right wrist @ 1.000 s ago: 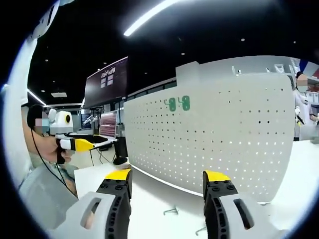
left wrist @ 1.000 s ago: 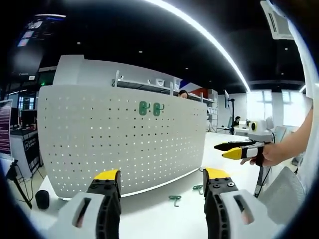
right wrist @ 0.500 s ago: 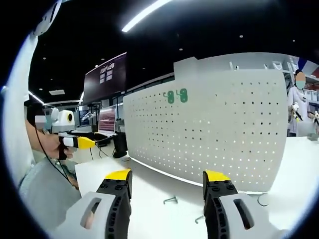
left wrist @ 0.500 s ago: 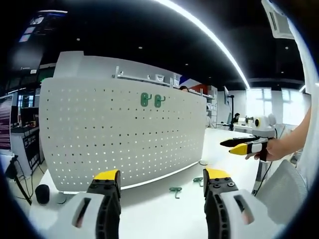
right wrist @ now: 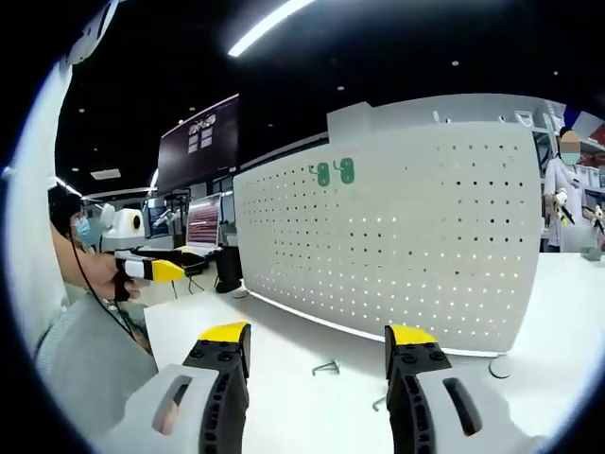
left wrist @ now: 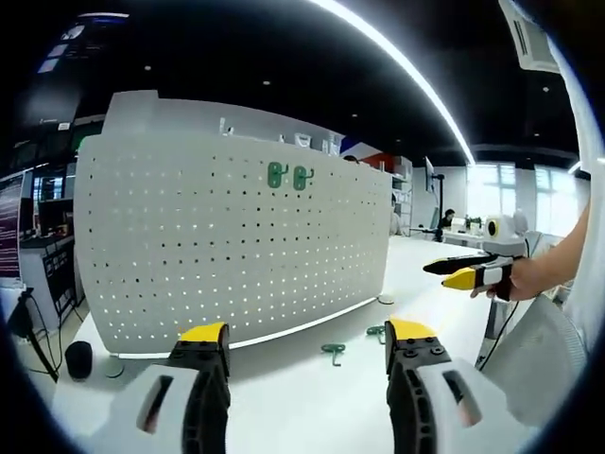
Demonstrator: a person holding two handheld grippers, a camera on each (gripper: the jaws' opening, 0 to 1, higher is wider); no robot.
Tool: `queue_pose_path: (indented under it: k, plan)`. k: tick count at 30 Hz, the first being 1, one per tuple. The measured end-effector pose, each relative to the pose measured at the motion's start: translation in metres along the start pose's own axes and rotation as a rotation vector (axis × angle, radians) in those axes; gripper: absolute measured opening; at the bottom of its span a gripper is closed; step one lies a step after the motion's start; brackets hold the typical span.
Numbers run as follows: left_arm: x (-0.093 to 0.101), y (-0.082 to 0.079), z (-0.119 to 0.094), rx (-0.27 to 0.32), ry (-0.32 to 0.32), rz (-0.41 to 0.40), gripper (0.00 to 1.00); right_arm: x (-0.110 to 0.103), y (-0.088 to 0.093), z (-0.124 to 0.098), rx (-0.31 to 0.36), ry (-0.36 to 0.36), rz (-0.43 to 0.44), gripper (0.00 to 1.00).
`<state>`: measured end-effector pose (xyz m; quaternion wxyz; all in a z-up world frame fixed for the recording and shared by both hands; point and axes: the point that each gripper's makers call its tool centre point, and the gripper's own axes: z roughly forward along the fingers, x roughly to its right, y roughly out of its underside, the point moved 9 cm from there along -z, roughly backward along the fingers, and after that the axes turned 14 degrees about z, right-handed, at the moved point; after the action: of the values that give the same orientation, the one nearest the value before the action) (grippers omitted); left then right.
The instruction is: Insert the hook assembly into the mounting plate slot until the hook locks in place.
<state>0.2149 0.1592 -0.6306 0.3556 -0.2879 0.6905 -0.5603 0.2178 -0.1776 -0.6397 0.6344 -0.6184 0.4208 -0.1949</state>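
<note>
In the left gripper view, the left tongs [left wrist: 304, 333] are seen spread wide, their two black jaws with yellow tips standing well apart and nothing held or touched between them. Beyond the gap between the tips, a small green hook assembly [left wrist: 333, 351] lies flat on the white desk [left wrist: 284, 397], and a second green hook piece [left wrist: 376, 331] lies near it, further to the right. Behind both, a white perforated mounting plate [left wrist: 227, 246] stands upright on the desk, and two green hooks [left wrist: 287, 176] are hung side by side near its top edge. At the right of this view, the right tongs [left wrist: 460, 271] are held in a person's hand [left wrist: 525, 279], above the desk and apart from the plate; how far they are open cannot be told there.

In the right gripper view, the right tongs [right wrist: 317, 333] are likewise spread wide and empty, with the yellow-tipped jaws touching nothing. Between them, on the desk [right wrist: 284, 350], a small hook piece [right wrist: 326, 367] is seen lying flat, apart from both jaws. The mounting plate [right wrist: 397, 236] stands behind it, with the two green hooks [right wrist: 333, 172] near its upper left part. At the left, the left tongs [right wrist: 156, 270] are held by a hand [right wrist: 104, 279] above the desk.
</note>
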Motion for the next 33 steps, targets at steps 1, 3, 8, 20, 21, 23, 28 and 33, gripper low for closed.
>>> queue_pose_path:
  k: [1,3,8,20,21,23,28,33]
  plan:
    - [0.000,0.001,0.000,-0.002,0.001,-0.001,0.68,0.000,0.000,0.000,-0.003,0.001,0.000,0.56]
    - [0.000,0.001,-0.001,-0.002,0.001,0.001,0.68,0.000,0.001,0.000,-0.007,0.001,0.002,0.56]
    - [-0.001,0.003,-0.001,-0.006,-0.006,-0.010,0.68,0.000,0.001,0.001,-0.011,0.002,0.003,0.56]
    - [-0.003,0.009,0.001,-0.045,0.007,-0.018,0.70,0.000,0.009,0.002,-0.069,0.005,0.019,0.56]
    - [-0.003,0.010,0.001,-0.050,0.008,-0.019,0.70,0.000,0.010,0.002,-0.073,0.003,0.020,0.56]
    - [-0.003,0.011,0.001,-0.058,0.011,-0.022,0.70,0.000,0.011,0.002,-0.083,0.007,0.019,0.57]
    - [-0.002,0.016,0.000,-0.090,0.031,-0.025,0.70,0.002,0.018,0.003,-0.132,0.020,0.034,0.58]
    - [0.000,0.020,0.000,-0.110,0.049,-0.036,0.70,-0.003,0.026,0.006,-0.192,0.007,0.004,0.58]
